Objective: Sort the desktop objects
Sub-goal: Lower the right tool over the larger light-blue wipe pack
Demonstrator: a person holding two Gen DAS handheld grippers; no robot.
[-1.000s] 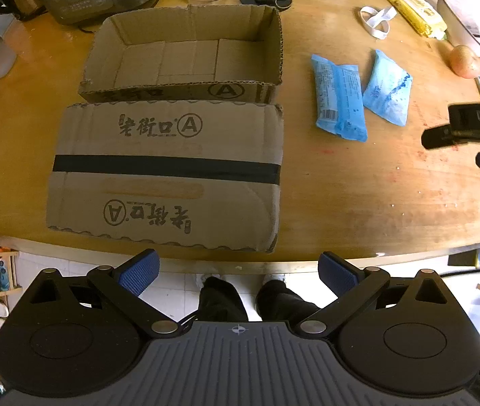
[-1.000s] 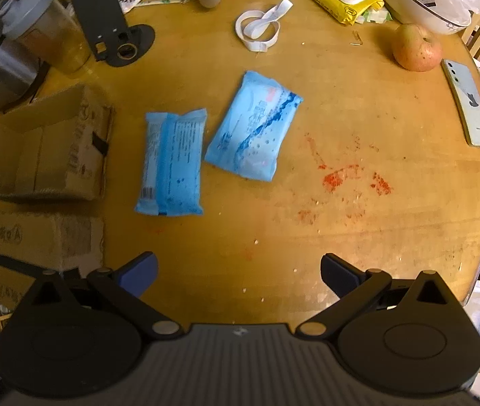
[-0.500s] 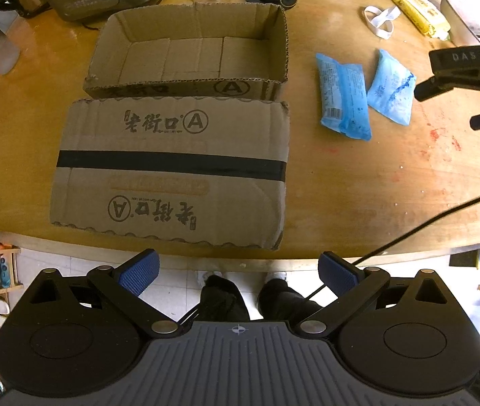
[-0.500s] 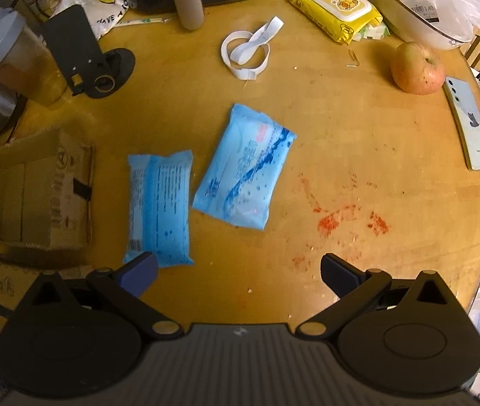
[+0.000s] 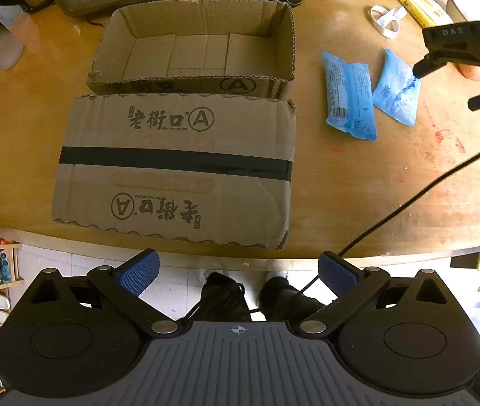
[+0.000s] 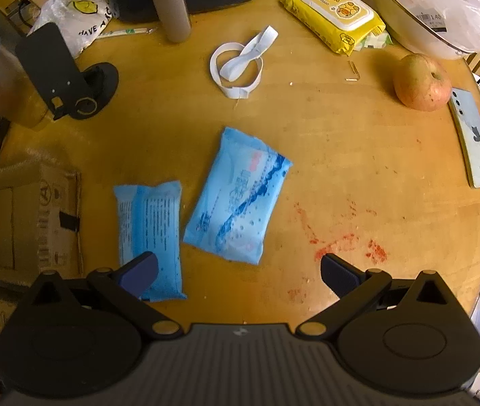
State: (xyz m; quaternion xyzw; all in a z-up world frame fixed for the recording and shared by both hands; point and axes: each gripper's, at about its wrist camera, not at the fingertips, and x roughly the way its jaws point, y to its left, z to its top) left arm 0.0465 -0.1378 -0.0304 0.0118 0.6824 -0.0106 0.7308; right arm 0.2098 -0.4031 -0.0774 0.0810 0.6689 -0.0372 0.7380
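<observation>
Two blue tissue packs lie flat on the wooden table [image 5: 358, 182], to the right of the open cardboard box [image 5: 199, 44]. The barcode-side pack [image 6: 150, 226] sits nearer the box; the wave-printed pack [image 6: 236, 199] lies just beside it on its right, tilted, and I cannot tell whether they touch. The box interior shows bare cardboard; nothing lies in it that I can see. A flattened carton [image 5: 175, 165] rests against the box's near wall.

My right gripper [image 6: 236, 270] hangs low over the two packs, jaws spread wide and grasping nothing; its left fingertip overlaps the near end of the barcode-side pack in the right wrist view. My left gripper [image 5: 236, 270] hangs off the near table edge, jaws likewise released and empty.

Assessment: if the box is where the packs belong, both remain outside it, and that part of the sorting is outstanding. The yellow wipes pack [image 6: 336, 17], apple [image 6: 421, 83] and phone [image 6: 473, 138] stay at the far right.
</observation>
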